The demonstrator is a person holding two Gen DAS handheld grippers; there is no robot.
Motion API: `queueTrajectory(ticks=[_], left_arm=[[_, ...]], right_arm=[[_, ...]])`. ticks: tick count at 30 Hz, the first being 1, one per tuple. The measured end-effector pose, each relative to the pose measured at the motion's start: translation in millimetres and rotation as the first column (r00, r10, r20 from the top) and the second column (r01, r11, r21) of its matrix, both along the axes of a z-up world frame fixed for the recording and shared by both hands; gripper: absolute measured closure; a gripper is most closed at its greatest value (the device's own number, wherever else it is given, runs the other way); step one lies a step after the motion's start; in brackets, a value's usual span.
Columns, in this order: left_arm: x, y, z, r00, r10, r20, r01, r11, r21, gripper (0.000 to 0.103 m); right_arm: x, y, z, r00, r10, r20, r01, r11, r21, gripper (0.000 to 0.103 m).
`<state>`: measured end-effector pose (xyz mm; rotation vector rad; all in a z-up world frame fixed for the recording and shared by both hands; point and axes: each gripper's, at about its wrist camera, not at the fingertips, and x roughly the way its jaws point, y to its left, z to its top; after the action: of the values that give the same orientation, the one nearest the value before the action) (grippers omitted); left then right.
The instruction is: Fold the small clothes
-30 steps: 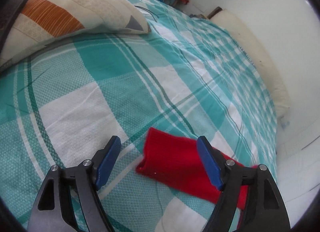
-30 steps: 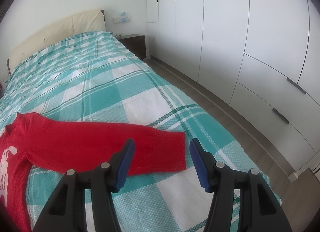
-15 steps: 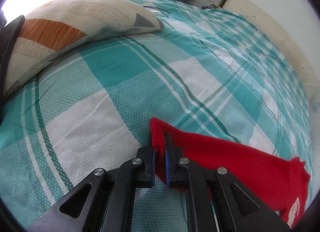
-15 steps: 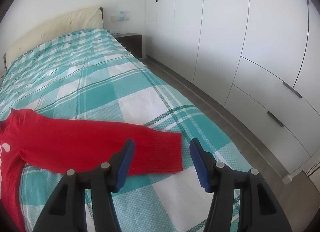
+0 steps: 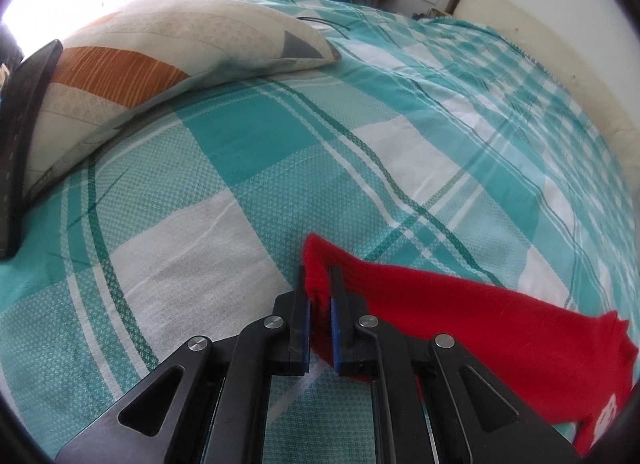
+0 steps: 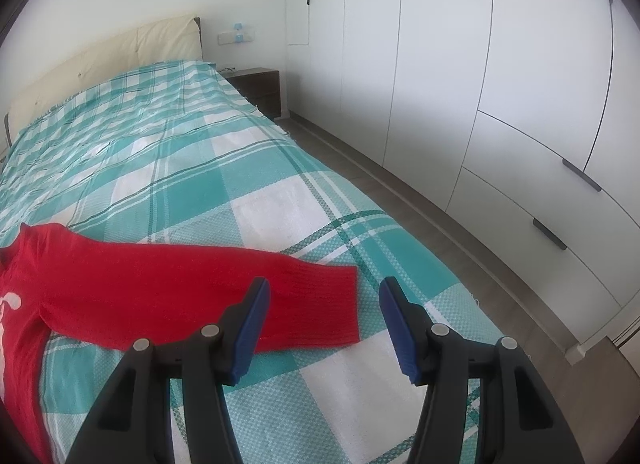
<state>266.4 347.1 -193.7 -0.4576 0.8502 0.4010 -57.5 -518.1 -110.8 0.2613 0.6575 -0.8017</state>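
On a bed [image 5: 248, 152] spread with a teal-and-white checked cover, a small red sweater [image 5: 480, 328] lies flat with both sleeves stretched out to either side, the arrangement that would let each sleeve be carried inward for a first fold. At far left a patterned pillow [image 5: 160, 60] rests on the cover, well apart from the garment. In the left wrist view, the left tongs [image 5: 320, 316] are pinched narrow on the cuff of the left sleeve [image 5: 316, 264], the knit bunched between the blue pads while the rest of the sleeve runs away to the right toward the sweater's body; gripping at the cuff end appears meant to give control of the whole sleeve when it is lifted. In the right wrist view, the right tongs [image 6: 324, 324] stand about half open and hold nothing, poised over the right sleeve [image 6: 224, 288]: its cuff lies on the cover in the gap between the two pads, nearer the left pad, with no contact visible. The sweater's body, with a white motif, sits at the left edge of that view. To the far right, white wardrobe doors [image 6: 440, 64] line the wall beyond the bed. The fold itself looks barely begun.
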Motion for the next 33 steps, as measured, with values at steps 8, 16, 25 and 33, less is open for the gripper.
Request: queueTrajectory(ticks=[8,16,25,33], left_arm=[[3,-3,-2,1.0,-0.008,-0.01,0.008,1.0,0.014,0.096],[-7,-11,13,1.0,0.003,0.018,-0.004,0.997,0.077,0.026],[-53,-76,87,0.984,-0.082,0.16,0.032,0.956,0.293,0.009],[-94,-172,116,0.906,-0.314,0.284,0.268,0.944,0.19,0.002]], right_arm=[[0,-2,-1,1.0,-0.003,0.001,0.003,1.0,0.007,0.046],[-2,-2,-1,1.0,-0.017,0.008,0.017,1.0,0.01,0.038],[-29,11,31,0.987,-0.051,0.155,0.07,0.991,-0.118,0.036],[-75,70,69,0.934,0.03,0.357,0.089,0.945,-0.314,0.011]])
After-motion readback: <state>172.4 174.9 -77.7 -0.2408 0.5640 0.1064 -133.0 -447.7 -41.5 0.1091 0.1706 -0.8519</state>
